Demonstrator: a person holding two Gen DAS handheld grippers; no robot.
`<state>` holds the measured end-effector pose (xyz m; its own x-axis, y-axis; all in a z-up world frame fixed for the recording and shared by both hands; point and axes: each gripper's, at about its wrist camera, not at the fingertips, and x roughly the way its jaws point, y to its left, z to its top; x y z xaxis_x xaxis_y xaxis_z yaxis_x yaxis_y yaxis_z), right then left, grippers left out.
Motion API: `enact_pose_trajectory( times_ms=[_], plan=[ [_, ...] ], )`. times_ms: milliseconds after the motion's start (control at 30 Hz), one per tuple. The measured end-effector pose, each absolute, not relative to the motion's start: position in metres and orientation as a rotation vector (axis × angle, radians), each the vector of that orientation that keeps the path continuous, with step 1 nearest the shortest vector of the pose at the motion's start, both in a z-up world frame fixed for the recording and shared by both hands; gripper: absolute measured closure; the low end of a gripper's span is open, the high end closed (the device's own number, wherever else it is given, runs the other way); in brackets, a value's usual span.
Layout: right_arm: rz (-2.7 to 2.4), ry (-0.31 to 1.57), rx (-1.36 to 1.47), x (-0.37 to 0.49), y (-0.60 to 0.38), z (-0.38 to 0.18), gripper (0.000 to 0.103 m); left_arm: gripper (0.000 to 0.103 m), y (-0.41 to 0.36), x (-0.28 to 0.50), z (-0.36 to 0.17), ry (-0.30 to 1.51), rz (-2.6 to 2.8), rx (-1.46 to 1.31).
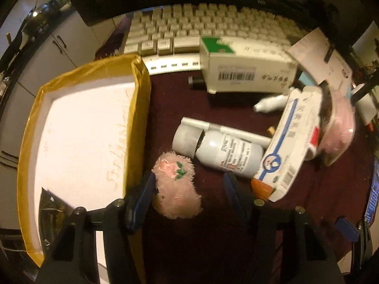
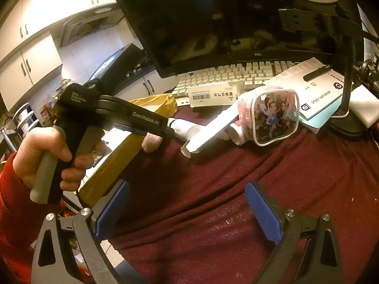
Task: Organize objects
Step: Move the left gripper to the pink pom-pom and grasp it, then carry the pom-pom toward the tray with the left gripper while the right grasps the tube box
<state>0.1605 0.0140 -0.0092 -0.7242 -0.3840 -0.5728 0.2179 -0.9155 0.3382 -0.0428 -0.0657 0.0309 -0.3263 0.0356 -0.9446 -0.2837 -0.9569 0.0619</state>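
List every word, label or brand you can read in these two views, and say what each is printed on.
"GenRobot.AI": arm of the left claw.
"TCL": bezel of the monitor.
"STUDY NOTEBOOK": cover of the notebook.
White print on the left claw's black housing: too small to read.
Barcode box, white bottle and blue-striped box: print blurred, unreadable.
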Motion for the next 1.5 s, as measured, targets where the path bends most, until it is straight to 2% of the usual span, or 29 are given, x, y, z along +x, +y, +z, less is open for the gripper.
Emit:
enact_pose_trajectory(
  times_ms=[67,100,133,200,467,633,800,833,900,933,1000,1133,1267,1367,1500],
  plan=[
    [-2.625,-0.356,0.948,0.16,0.014,-0.009,0.003,0.06,-0.067,-0.045,0.024,0.356,2.409,-1.698],
    [-2.625,-0.356,0.946,0.161,0.014,-0.009,0.003,0.075,-0.069,-0.044,0.024,0.376,2.442,-1.686],
    [-2.625,-0.354,0.945,0.161,0.015,-0.008,0.003,0.079,-0.071,-0.044,0.025,0.361,2.445,-1.682],
    [-2.628,-0.354,0.942,0.161,0.015,-0.008,0.003,0.081,-0.079,-0.044,0.028,0.254,2.402,-1.678],
    [-2.648,-0.358,0.95,0.158,0.019,-0.007,0.003,0.082,-0.088,-0.002,0.049,0.055,2.265,-1.582],
    [-2.691,-0.361,0.986,0.148,0.026,-0.005,0.003,0.081,-0.092,0.029,0.057,0.082,2.205,-1.542],
    [-2.68,-0.478,1.045,0.12,0.032,0.002,0.003,0.078,-0.088,0.026,0.028,0.083,2.174,-1.626],
    [-2.671,-0.509,1.052,0.115,0.032,0.002,0.006,0.071,-0.09,0.025,0.023,0.053,2.17,-1.635],
    [-2.65,-0.576,1.088,0.102,0.033,0.0,0.021,0.071,-0.095,0.024,0.021,0.014,2.189,-1.614],
    [-2.638,-0.606,1.107,0.096,0.033,-0.001,0.032,0.071,-0.096,0.024,0.02,0.01,2.192,-1.607],
    [-2.6,-0.686,1.15,0.083,0.034,-0.008,0.04,0.071,-0.097,0.025,0.02,0.006,2.192,-1.595],
    [-2.533,-0.81,1.184,0.063,0.032,-0.017,0.047,0.073,-0.094,0.028,0.019,0.005,2.208,-1.559],
    [-2.517,-0.84,1.24,0.043,0.025,-0.027,0.053,0.073,-0.095,0.03,0.016,0.006,2.213,-1.538],
    [-2.527,-0.847,1.266,0.038,0.025,-0.035,0.066,0.073,-0.094,0.032,0.017,0.009,2.215,-1.527],
    [-2.538,-0.833,1.25,0.04,0.029,-0.034,0.074,0.073,-0.094,0.035,0.017,0.001,2.217,-1.519]
  ],
)
